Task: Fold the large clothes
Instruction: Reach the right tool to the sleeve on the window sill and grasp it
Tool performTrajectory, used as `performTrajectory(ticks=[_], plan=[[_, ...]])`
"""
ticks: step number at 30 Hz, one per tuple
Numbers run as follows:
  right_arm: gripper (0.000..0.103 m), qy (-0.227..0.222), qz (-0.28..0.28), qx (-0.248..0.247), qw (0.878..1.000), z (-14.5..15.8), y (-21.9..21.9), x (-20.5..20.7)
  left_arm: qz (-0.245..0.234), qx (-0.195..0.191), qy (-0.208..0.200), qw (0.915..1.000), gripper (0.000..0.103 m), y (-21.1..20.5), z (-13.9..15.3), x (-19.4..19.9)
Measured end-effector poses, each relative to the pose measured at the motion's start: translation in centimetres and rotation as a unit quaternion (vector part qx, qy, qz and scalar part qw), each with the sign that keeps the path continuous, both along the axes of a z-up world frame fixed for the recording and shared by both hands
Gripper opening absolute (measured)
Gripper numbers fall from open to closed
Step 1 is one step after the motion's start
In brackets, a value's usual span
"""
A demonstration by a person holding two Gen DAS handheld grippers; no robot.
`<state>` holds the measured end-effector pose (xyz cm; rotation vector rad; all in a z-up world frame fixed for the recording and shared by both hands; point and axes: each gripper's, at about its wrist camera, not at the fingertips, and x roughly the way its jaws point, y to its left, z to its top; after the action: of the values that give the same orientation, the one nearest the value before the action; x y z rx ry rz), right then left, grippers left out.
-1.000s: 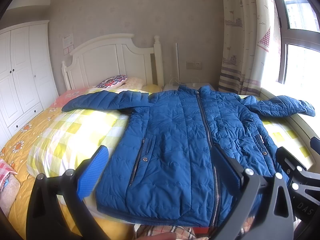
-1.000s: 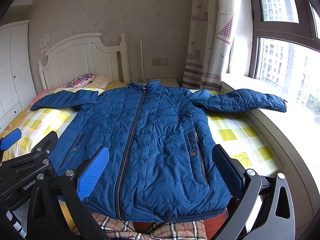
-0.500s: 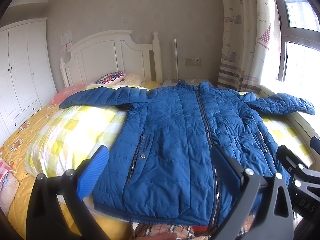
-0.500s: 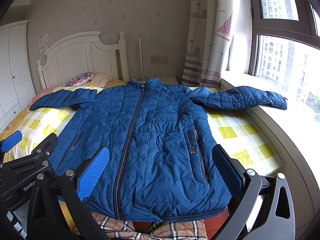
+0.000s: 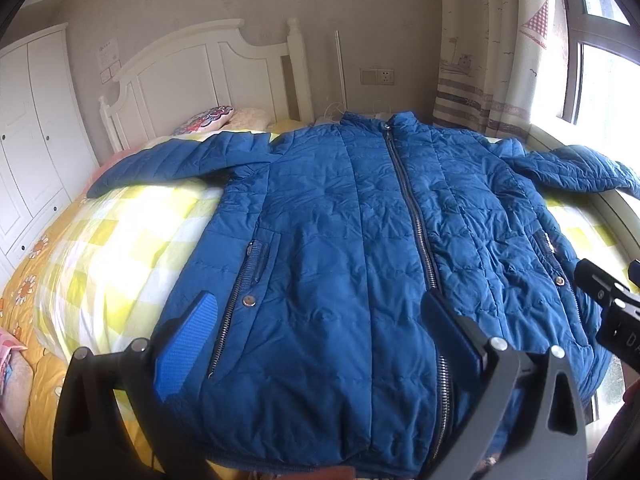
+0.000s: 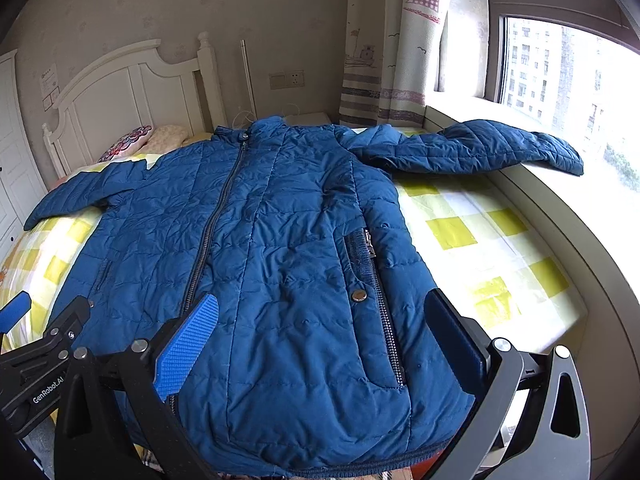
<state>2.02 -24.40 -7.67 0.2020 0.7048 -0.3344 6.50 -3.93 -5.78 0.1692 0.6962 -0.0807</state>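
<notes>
Both tongs [image 5: 320, 336] nearer jacket [image 6: 288, 248]; collar toward headboard [image 6: 120, 92].

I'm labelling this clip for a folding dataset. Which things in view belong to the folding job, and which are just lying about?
Part of the job:
- blue quilted jacket, spread flat, zipped, sleeves out
- left hand-held gripper, open, empty
- right hand-held gripper, open, empty
- checked bedspread, the folding surface

Just lying about:
- patterned pillow by the headboard
- curtain
- wardrobe
</notes>
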Motion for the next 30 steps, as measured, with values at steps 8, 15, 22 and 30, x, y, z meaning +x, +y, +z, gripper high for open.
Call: performTrajectory(ticks=[8, 15, 22, 30], plan=[[0.099, 0.037, -0.14, 0.086, 0.986, -1.8, -15.2, 5.7, -0.028, 0.037, 0.069, 0.9965, 0.101, -4.6, -2.5, 11.8], [0.099, 0.013, -0.257, 0.078, 0.963, 0.1, -27.5, 5.4, -0.056, 0.079, 0.113, 0.9889, 0.101, -8.5, -5.6, 20.8], [0.099, 0.021, -0.312, 0.111, 0.943, 0.5, -38.0, 7.6, -0.066, 0.039, 0.132, 0.9883, 0.101, -8.6, -7.1, 24.2], [0.097, 0.035, -0.332, 0.101, 0.937, -1.0, -41.4, 10.4, -0.076, -0.05, 0.147, 0.9849, 0.101, -6.4, -8.1, 25.0]])
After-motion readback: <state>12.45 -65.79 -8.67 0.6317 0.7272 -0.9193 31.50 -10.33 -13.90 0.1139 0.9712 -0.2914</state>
